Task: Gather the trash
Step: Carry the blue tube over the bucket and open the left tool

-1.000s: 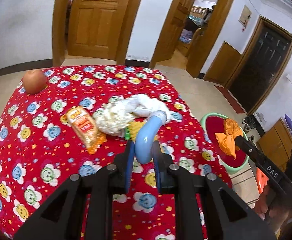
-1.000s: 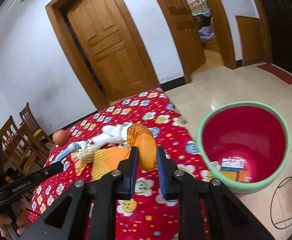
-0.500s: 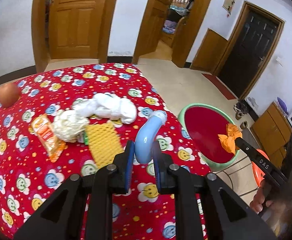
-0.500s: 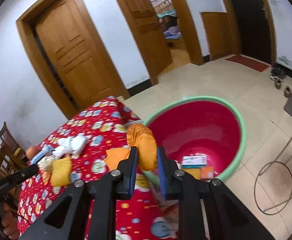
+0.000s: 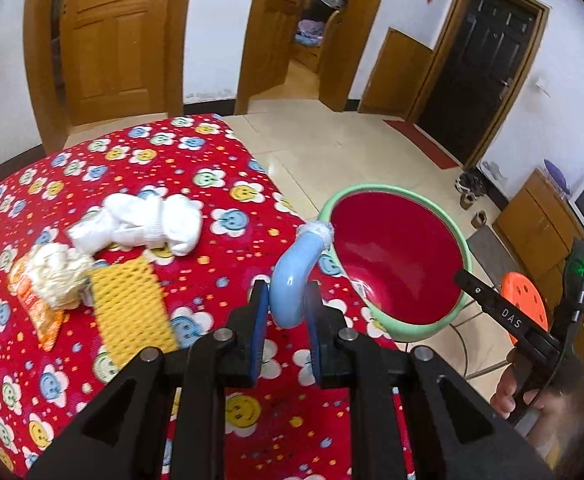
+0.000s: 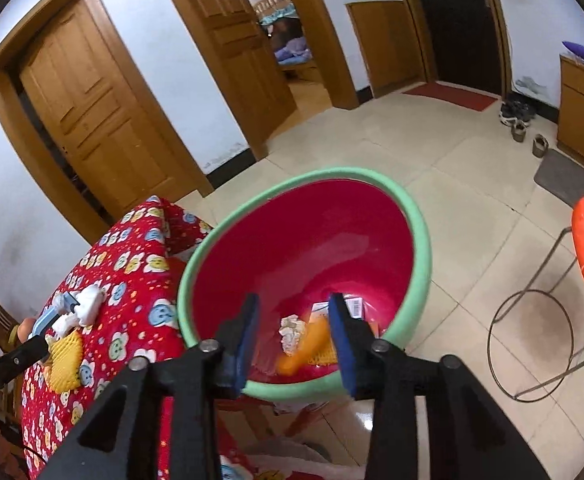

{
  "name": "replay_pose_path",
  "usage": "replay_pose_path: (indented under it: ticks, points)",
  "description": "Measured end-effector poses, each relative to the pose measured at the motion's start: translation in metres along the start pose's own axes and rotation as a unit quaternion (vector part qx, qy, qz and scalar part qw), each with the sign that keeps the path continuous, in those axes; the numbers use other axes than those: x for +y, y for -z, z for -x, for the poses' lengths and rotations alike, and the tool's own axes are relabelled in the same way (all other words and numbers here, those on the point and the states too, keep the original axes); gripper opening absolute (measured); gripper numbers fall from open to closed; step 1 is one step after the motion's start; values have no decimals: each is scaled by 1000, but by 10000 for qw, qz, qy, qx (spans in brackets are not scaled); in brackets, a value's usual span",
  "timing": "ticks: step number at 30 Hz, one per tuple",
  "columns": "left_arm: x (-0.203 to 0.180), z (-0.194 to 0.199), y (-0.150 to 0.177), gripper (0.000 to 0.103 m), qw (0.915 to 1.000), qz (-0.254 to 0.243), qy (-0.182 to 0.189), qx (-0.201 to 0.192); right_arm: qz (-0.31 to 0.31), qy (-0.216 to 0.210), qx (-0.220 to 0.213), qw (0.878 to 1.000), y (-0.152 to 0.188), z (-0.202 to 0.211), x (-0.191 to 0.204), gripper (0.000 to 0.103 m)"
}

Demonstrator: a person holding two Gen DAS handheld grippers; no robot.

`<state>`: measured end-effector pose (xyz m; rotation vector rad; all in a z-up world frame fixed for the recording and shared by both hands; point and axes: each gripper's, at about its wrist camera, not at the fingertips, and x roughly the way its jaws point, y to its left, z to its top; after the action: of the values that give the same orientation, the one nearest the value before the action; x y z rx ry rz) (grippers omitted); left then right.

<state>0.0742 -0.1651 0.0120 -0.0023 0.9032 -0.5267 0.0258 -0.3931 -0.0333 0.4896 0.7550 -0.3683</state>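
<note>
We see the red flowered table (image 5: 220, 184) end at its right edge, with the green-rimmed red basin (image 6: 418, 240) just beyond it over open tiled floor. Our right gripper (image 6: 294, 336) hangs over the basin, jaws opening with nothing between them; inside lie one orange wrapper (image 6: 308, 346), one crumpled tissue (image 6: 292, 330) and a small box (image 6: 354, 304). Our left gripper (image 5: 286, 322) is clamped on one curved blue tube (image 5: 294, 280) near the table's right edge.
</note>
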Motion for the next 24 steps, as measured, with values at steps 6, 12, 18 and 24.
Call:
replay_pose_path:
  ticks: [6, 12, 18, 24]
  points:
    - [-22, -21, -4, 17, 9994, -253, 106, 188, -61, 55, -90, 9999, -2, 5, -12, 52]
    - [-48, -44, -7, 17, 9978, -485, 278, 352, -134, 279, -230, 9993, 0, 16, -30, 55]
    - [-76, -71, -6, 17, 9948, -714, 411, 597, -260, 432, -317, 9982, 2, 26, -50, 67]
    - [-94, -89, -2, 18, 9922, -955, 395, 695, -380, 453, -287, 9978, 3, 26, -60, 75]
